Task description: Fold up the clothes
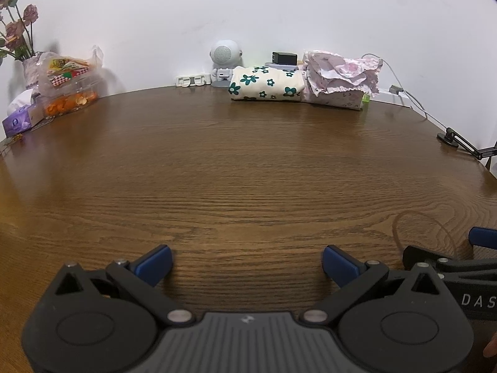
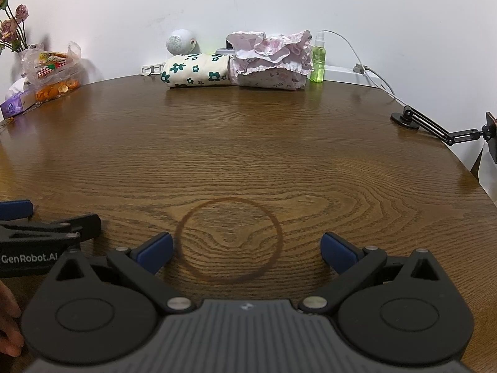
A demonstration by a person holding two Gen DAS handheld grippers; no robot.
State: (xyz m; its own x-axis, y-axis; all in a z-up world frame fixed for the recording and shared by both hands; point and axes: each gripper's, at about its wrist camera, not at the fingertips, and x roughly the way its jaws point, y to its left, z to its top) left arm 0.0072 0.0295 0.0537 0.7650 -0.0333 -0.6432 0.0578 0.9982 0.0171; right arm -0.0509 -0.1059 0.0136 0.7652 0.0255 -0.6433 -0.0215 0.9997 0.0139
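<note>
A folded cream garment with dark green flowers (image 1: 266, 84) (image 2: 196, 71) lies at the far edge of the brown wooden table (image 1: 248, 168) (image 2: 248, 143). A folded pink ruffled garment (image 1: 340, 77) (image 2: 270, 59) lies right beside it, to its right. My left gripper (image 1: 247, 262) is open and empty, low over the near table. My right gripper (image 2: 247, 250) is open and empty, low over a dark ring stain (image 2: 230, 239). Both are far from the clothes. The right gripper's side shows at the right edge of the left wrist view (image 1: 480, 248). The left gripper's side shows at the left edge of the right wrist view (image 2: 46, 223).
At the far left stand a vase of dried roses (image 1: 18, 37), a snack bag (image 1: 66, 74) and a tissue box (image 1: 21, 118). A small robot-shaped speaker (image 1: 223, 62), a green spray bottle (image 2: 317, 59), a cable (image 2: 372, 74) and a black phone-holder arm (image 2: 435, 127) line the back and right.
</note>
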